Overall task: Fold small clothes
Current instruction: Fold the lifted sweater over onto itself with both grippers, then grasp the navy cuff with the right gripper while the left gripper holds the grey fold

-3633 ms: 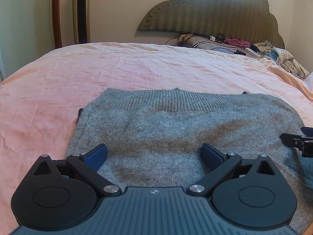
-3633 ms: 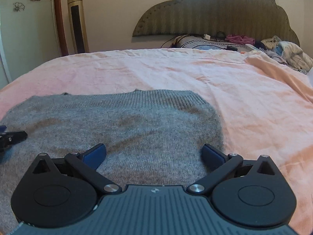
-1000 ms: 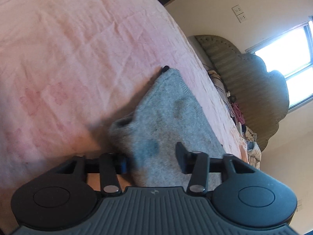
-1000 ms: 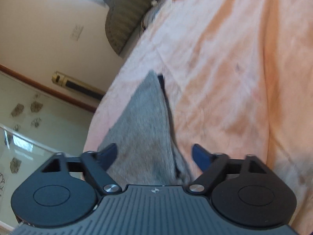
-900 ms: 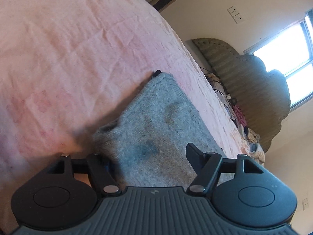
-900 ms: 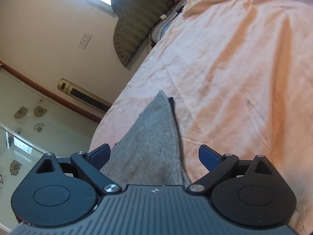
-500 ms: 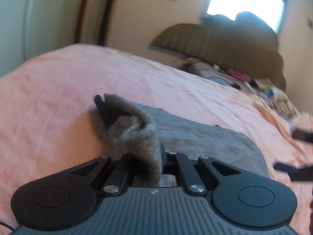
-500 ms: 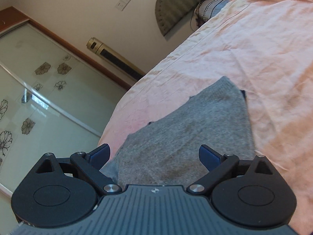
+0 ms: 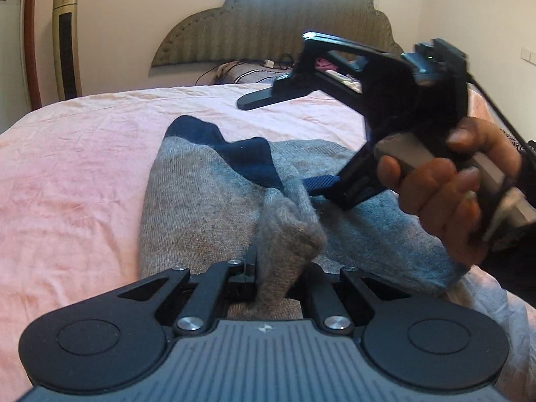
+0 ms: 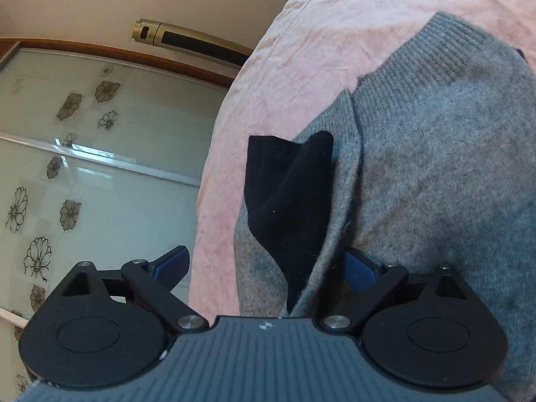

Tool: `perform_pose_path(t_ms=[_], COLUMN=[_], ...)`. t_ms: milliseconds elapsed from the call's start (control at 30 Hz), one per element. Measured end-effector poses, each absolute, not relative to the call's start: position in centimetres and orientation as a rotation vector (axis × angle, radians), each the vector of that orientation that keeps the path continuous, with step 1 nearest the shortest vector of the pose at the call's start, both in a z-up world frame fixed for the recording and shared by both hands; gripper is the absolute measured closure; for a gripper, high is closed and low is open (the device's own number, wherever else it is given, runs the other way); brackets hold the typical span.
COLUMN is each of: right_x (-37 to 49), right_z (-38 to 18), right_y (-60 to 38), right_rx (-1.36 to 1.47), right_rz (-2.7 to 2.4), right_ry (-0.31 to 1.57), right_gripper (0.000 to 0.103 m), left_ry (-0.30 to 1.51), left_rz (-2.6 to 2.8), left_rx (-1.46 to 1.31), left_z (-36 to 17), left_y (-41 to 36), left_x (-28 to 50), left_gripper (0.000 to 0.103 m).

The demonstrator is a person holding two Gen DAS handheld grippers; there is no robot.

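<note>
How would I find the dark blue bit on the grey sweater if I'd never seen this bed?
Look at the big pink bed, then at the grey sweater lying on it. Near the lifted edge pinched shut in the left claw, a navy patch shows where the knit is turned back. It is the only dark blue cloth; the rest is grey.

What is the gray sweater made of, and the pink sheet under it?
The gray sweater looks like soft knitted wool or similar yarn: fuzzy, with ribbing along its hem. The pink sheet looks like thin woven cotton, matte and finely wrinkled; the exact fibres can't be told.
</note>
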State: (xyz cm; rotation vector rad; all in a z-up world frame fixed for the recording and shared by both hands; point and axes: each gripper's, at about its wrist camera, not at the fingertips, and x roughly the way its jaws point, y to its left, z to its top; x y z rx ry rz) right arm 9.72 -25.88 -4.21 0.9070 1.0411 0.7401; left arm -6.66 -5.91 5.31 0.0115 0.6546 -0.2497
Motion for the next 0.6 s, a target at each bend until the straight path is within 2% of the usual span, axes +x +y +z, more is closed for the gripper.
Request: perform_pose_path(t_ms=[133, 167, 233, 267, 300, 500, 600], right_x=[11.9, 12.5, 13.7, 14.3, 14.6, 13.3, 12.9], right_z=[-3.6, -3.5, -3.6, -3.8, -4.1, 0.5, 1.2], right_y=[-24.6, -24.2, -23.4, -23.1, -23.0, -26.8, -30.3], right_rx=[0.823, 0.781, 0.698, 0.66, 0.629, 0.47, 0.413], right_rz=[0.726, 0.712, 0.692, 0.69, 0.686, 0.712, 0.656], right_ry=[1.059, 1.066, 1.086, 1.1, 1.104, 0.931, 0.907], right_gripper=[0.019, 0.026, 0.053, 0.08, 0.087, 0.087, 0.087], left_ry=[0.648, 0.65, 0.651, 0.649, 0.646, 0.563, 0.595], left_rz=[-0.263, -0.265, -0.271, -0.277, -0.283, -0.422, -0.503], left_rx=[0.052, 0.059, 0.079, 0.094, 0.106, 0.18, 0.197], left_z=[5.2, 5.3, 5.2, 5.2, 5.2, 6.8, 5.9], left_y=[-7.2, -7.4, -7.7, -7.9, -8.2, -12.6, -15.7], left_x=[-7.1, -7.1, -6.8, -6.7, -6.6, -6.3, -5.4], left_gripper=[0.098, 0.098, 0.098, 0.098, 0.098, 0.098, 0.098])
